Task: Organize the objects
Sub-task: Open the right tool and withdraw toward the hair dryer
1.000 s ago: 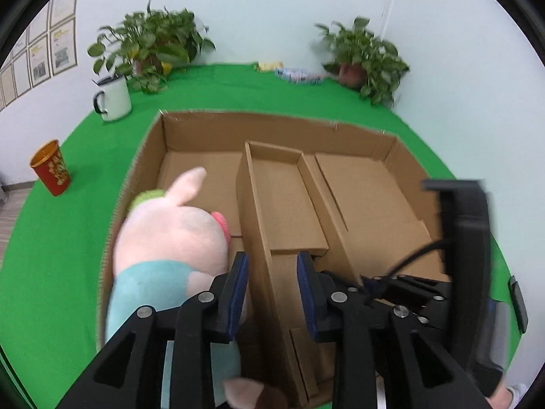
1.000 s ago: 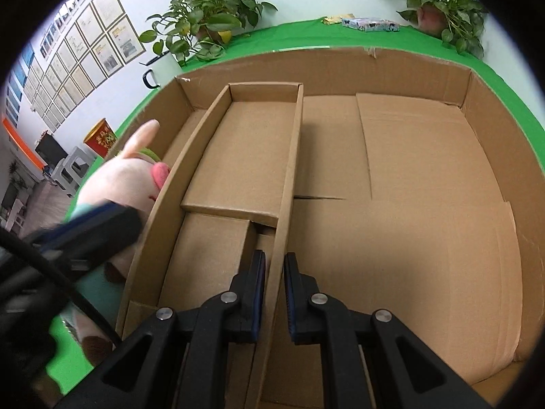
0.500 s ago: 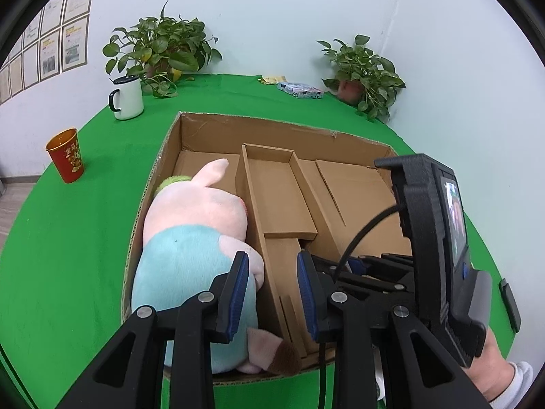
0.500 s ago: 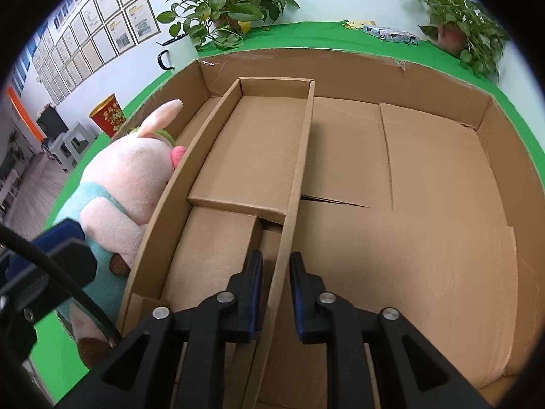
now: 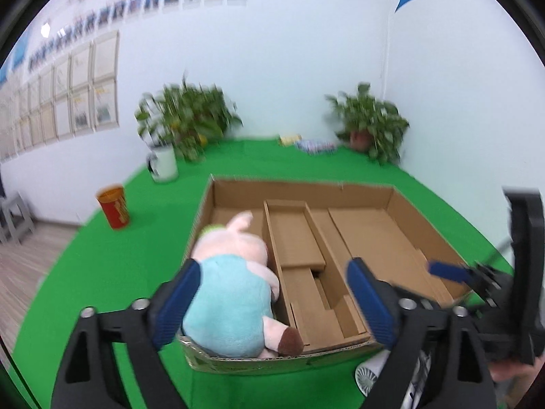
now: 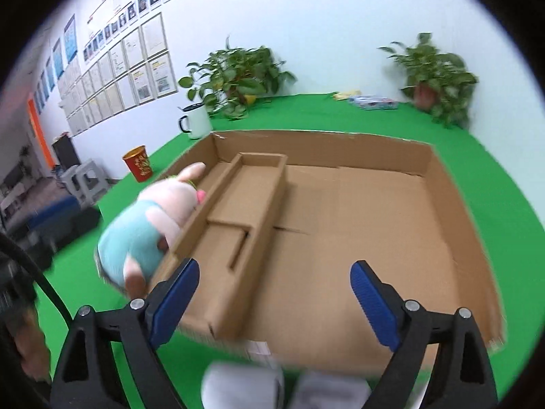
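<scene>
— Two sets of tongs, both with jaws opening and nothing between the pads. The left tongs [image 5: 272, 293] hang over the near rim of the cardboard box [image 5: 422, 228]; the right tongs [image 6: 272, 293] do the same.

— Any writing you can read?

— None. The red cup [image 5: 114, 206], left of the box, has yellow marks too blurred to make out. The framed sheets on the wall [image 6: 150, 64] behind the box carry print too small to read. The white mug [image 6: 196, 121] shows no label.

— Where is the plush pig [image 5: 231, 293]?

— Inside the box, in the narrow left lane between the box's left wall and the inner cardboard divider [image 5: 293, 238]. It lies lengthwise, head toward the far wall, one foot [image 5: 284, 339] at the near rim.

— And room to move?

— Right of the divider the box floor lies bare to the right wall. Green bench [image 5: 85, 283] runs open round the box on its left and far sides. Beyond the far wall sit two potted plants [image 6: 238, 75] and some small flat packets [image 6: 373, 102], well apart from the box.
</scene>
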